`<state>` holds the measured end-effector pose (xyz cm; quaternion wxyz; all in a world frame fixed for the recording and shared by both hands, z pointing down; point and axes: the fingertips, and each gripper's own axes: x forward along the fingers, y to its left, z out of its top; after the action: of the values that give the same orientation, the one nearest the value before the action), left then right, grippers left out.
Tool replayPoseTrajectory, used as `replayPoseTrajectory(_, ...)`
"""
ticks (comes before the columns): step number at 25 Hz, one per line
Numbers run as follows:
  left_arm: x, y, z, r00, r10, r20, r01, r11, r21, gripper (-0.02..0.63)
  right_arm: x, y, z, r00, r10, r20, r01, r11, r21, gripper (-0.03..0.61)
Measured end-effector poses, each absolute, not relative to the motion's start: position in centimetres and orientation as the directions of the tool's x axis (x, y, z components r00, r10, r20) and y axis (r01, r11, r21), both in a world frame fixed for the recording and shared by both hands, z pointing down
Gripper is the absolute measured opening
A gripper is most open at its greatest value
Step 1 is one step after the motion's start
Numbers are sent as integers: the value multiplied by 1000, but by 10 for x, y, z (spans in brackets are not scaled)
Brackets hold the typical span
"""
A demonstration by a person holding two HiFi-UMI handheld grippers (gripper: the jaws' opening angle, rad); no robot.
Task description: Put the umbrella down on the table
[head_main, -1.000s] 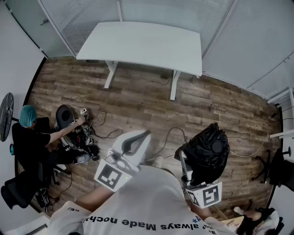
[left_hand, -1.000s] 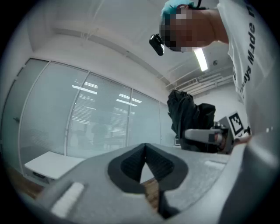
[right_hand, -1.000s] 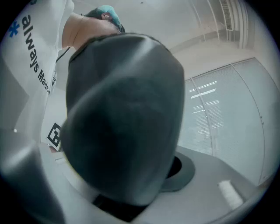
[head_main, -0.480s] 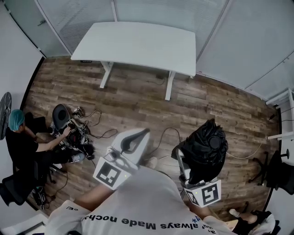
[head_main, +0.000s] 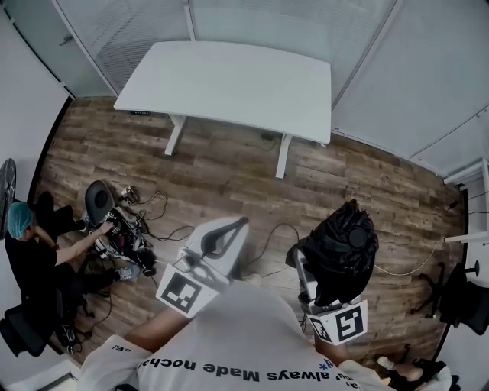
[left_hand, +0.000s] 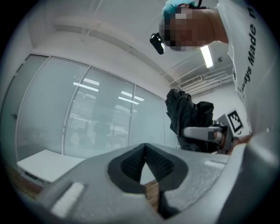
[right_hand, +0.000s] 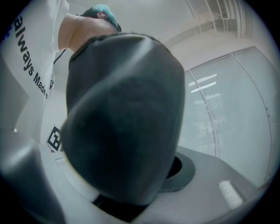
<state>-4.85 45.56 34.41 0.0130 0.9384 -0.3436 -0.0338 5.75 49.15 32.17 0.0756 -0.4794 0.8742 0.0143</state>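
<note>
A black folded umbrella [head_main: 345, 246] stands upright in my right gripper [head_main: 330, 269], which is shut on it at the lower right of the head view. In the right gripper view the umbrella [right_hand: 127, 118] fills the frame between the grey jaws of the right gripper [right_hand: 131, 177]. My left gripper [head_main: 241, 222] is shut and holds nothing; its tips meet in the left gripper view [left_hand: 145, 147], where the umbrella [left_hand: 188, 116] shows to the right. The white table [head_main: 229, 80] stands ahead across the wooden floor, with nothing on its top.
A seated person in a teal cap [head_main: 30, 252] works at a heap of cables and gear [head_main: 122, 237] on the floor at the left. Glass walls with blinds [head_main: 267, 19] rise behind the table. An office chair [head_main: 466, 294] stands at the far right.
The table has come slightly closer and lower in the head view, and the seated person has slid toward the left edge. Both grippers keep their pose, the right one still gripping the umbrella.
</note>
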Motion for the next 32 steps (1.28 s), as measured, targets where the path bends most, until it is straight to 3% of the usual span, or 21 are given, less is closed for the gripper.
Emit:
replayPoseTrajectory(10,-124,287,345,767,-638,-64,-636,-770,48,3,-17,324,316,-534,-830,-160,-837,546,-39,242)
replayPoseTrajectory(16,-136,214,339,774,-630,-61,-629,-777,35,3,-23,253,309,-507,-845,-168,-852,521,-45,242)
replayPoseTrajectory(23,-116,144,345,780,-623,-58,-622,-782,48,3,-1,183,319,-486,-859,-158,-864,500,-57,242)
replayPoseTrajectory(32,-33,9,342,779,-625,-52,-624,-781,32,3,80,43,321,-495,-852,-173,-858,510,-61,242)
